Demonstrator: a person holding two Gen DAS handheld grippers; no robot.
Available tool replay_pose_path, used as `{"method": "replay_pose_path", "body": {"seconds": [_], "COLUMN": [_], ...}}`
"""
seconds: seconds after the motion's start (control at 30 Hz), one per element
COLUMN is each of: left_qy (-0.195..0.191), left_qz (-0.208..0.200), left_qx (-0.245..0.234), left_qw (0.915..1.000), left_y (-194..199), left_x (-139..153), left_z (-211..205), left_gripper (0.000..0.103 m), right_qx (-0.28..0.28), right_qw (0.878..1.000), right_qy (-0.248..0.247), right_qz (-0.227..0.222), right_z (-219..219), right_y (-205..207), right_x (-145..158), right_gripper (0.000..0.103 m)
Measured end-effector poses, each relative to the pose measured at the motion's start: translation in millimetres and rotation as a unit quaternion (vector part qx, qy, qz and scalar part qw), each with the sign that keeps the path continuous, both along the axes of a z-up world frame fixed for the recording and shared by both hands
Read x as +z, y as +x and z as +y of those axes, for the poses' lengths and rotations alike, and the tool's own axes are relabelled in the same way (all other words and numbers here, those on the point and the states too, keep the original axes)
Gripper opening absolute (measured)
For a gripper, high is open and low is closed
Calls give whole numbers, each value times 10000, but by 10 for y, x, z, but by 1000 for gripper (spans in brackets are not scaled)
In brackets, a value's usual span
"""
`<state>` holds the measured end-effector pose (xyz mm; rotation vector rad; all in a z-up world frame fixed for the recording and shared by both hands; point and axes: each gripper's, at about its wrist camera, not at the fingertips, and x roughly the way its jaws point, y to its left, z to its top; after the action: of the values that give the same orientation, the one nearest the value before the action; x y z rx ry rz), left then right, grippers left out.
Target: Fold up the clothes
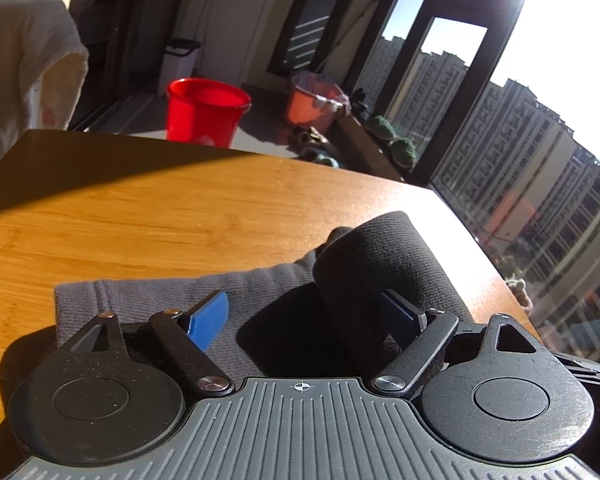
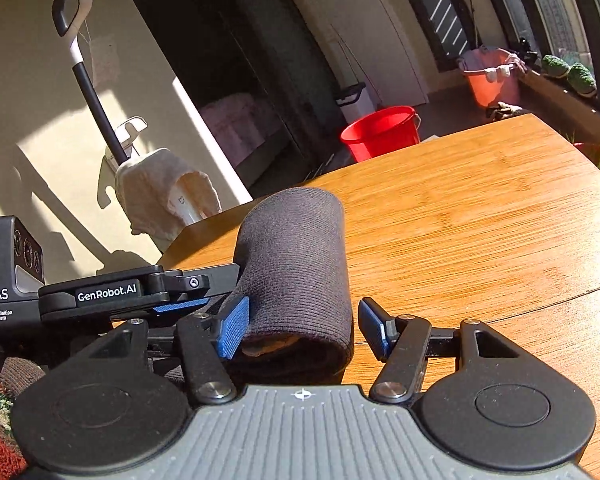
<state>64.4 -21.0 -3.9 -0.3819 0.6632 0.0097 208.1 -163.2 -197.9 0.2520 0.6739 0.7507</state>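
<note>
Sunlight fell across the wooden table, with a red bucket beyond its far edge. In the left wrist view, lower centre, we saw the left gripper spread over a grey knit garment lying flat, its dark rolled part resting against the right-hand finger. In the right wrist view the right gripper also stood spread around that roll, at frame centre. We judged that both should close evenly on the roll so it stays tight and straight.
</note>
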Motion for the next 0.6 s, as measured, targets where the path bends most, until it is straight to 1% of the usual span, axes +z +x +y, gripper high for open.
{"method": "replay_pose_path", "body": {"seconds": [0.03, 0.07, 0.13, 0.17, 0.2, 0.27, 0.3, 0.33, 0.37, 0.4, 0.43, 0.47, 0.5, 0.53, 0.57, 0.6], "left_qy": [-54, -108, -172, -177, -163, -83, -42, 19, 101, 271, 374, 378, 294, 198, 103, 93], "left_qz": [-43, -93, -220, -301, -378, -429, -451, -422, -368, -229, -144, -113, -106, -101, -96, -98], "left_qx": [17, 33, 47, 45, 27, -78, -133, -173, -194, -178, -165, -172, -159, -143, -127, -126], "left_qw": [10000, 9999, 9996, 9994, 9991, 9990, 9989, 9990, 9991, 9992, 9991, 9991, 9994, 9997, 9998, 9998], "left_y": [-16, -35, -72, -91, -103, -87, -78, -57, -30, 3, 19, 23, 23, 22, 21, 21], "left_x": [41, 85, 181, 235, 294, 359, 389, 381, 356, 296, 239, 190, 162, 136, 110, 106], "left_z": [12, 25, 41, 43, 34, -22, -51, -82, -113, -149, -173, -178, -161, -140, -119, -118], "left_gripper": [86, 82, 81, 81, 81, 83, 83, 83, 83, 80, 81, 82, 82, 82, 82, 82], "right_qx": [-8, -10, 11, 48, 108, 266, 364, 456, 519, 527, 503, 416, 329, 227, 115, 53], "right_qw": [9997, 9987, 9920, 9829, 9685, 9408, 9342, 9331, 9335, 9370, 9421, 9502, 9577, 9652, 9728, 9799], "right_qy": [-167, -357, -867, -1281, -1728, -2320, -2417, -2413, -2385, -2312, -2209, -2046, -1882, -1703, -1504, -1295], "right_qz": [-172, -374, -914, -1325, -1788, -2455, -2598, -2628, -2627, -2565, -2471, -2313, -2154, -1972, -1756, -1518], "right_z": [40, 87, 214, 331, 467, 691, 762, 802, 826, 821, 801, 751, 701, 643, 574, 514], "right_y": [-45, -96, -231, -338, -464, -678, -742, -774, -789, -771, -741, -685, -630, -568, -499, -431], "right_x": [45, 93, 187, 239, 276, 287, 282, 282, 285, 293, 302, 314, 327, 332, 321, 300], "right_gripper": [49, 48, 43, 43, 41, 39, 39, 39, 39, 39, 39, 40, 49, 61, 64, 67]}}
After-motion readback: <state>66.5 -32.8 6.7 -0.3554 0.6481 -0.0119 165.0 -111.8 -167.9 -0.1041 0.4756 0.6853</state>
